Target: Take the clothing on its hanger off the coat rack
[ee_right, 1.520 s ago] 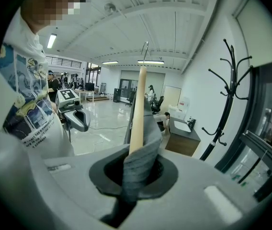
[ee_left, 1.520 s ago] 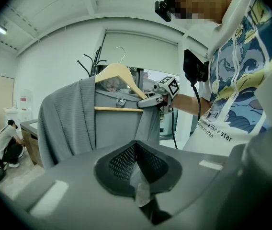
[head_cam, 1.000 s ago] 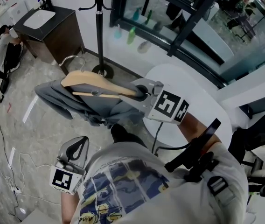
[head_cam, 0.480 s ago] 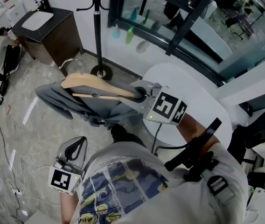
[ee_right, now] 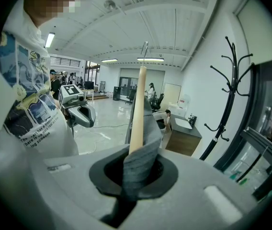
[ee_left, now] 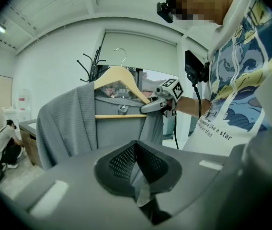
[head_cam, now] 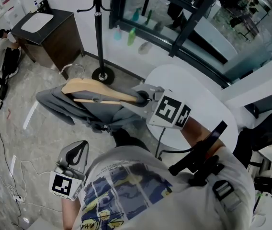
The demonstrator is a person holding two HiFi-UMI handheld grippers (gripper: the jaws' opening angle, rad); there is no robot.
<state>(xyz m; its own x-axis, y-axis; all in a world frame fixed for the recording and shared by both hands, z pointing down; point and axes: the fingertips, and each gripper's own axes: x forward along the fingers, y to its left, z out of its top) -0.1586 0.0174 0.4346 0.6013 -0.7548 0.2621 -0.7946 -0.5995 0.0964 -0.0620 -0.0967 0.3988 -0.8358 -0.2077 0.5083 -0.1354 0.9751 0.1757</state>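
A wooden hanger point(head_cam: 97, 87) carries a grey garment point(head_cam: 78, 110) and hangs free of the black coat rack point(head_cam: 96, 28), its wire hook in the air near the rack's base. My right gripper point(head_cam: 143, 97) is shut on the hanger's right end, with grey fabric pinched in the grip point(ee_right: 133, 176). The hanger point(ee_right: 137, 114) rises straight out of those jaws. My left gripper point(head_cam: 80, 150) hangs low by my left side, shut and holding nothing. From the left gripper view the garment point(ee_left: 64, 123) hangs in front, with the right gripper point(ee_left: 157, 104) at its shoulder.
A round white table point(head_cam: 198, 104) is on my right. A dark cabinet with a white basin point(head_cam: 50, 32) stands at the back left, with a crouching person point(head_cam: 4, 56) beside it. Cables point(head_cam: 2, 128) trail across the floor on the left. Bottles point(head_cam: 133, 35) line the window ledge.
Almost nothing has changed: the hanger and garment have shifted only slightly in the right gripper's hold, and the left gripper has stayed low.
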